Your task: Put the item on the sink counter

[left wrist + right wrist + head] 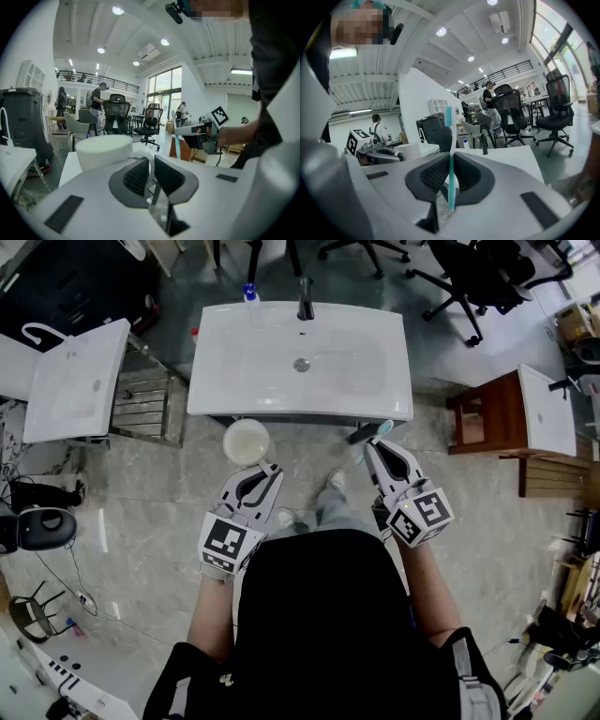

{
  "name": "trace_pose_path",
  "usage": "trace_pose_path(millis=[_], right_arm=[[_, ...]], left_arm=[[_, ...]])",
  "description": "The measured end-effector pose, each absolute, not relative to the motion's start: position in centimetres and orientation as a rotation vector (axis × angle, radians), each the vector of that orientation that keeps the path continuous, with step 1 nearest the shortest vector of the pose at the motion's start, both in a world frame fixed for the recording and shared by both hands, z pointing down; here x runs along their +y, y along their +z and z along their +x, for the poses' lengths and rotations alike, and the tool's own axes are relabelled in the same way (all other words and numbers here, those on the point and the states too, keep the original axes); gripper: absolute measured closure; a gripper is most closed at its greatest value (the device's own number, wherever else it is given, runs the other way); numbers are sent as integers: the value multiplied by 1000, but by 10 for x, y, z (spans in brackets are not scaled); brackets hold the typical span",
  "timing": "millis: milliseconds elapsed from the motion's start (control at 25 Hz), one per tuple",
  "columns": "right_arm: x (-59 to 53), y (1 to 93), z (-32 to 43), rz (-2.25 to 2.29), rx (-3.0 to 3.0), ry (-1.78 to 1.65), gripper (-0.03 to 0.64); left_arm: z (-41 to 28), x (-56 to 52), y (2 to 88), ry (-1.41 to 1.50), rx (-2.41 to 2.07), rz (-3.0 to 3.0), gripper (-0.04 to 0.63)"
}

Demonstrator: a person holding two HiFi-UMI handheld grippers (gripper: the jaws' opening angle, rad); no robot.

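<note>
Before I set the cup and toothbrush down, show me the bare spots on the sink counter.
The sink counter is bare along its left rim, beside the basin, and along its right rim. The back edge is crowded: faucet in the middle, blue-capped bottle at the left corner.

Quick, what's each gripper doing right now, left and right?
Left gripper: closed on the handle of the white cup.
Right gripper: closed on the teal toothbrush.

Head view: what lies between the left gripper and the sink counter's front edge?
A white cup, its handle gripped by the left gripper, fills that stretch. The head view shows it just short of the sink counter.
</note>
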State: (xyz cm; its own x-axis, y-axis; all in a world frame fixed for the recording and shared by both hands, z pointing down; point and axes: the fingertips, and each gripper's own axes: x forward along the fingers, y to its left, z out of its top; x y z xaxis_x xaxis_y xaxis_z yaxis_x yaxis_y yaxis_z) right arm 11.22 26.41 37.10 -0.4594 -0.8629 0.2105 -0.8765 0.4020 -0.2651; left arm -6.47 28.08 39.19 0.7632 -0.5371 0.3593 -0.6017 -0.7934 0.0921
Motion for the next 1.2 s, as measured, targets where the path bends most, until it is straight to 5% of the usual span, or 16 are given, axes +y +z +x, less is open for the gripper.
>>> trace_pose_path(millis=[1200], right_arm=[[152, 386, 234, 1468, -2755, 622, 571]], left_arm=[[51, 200, 406, 559, -1095, 2632, 546]])
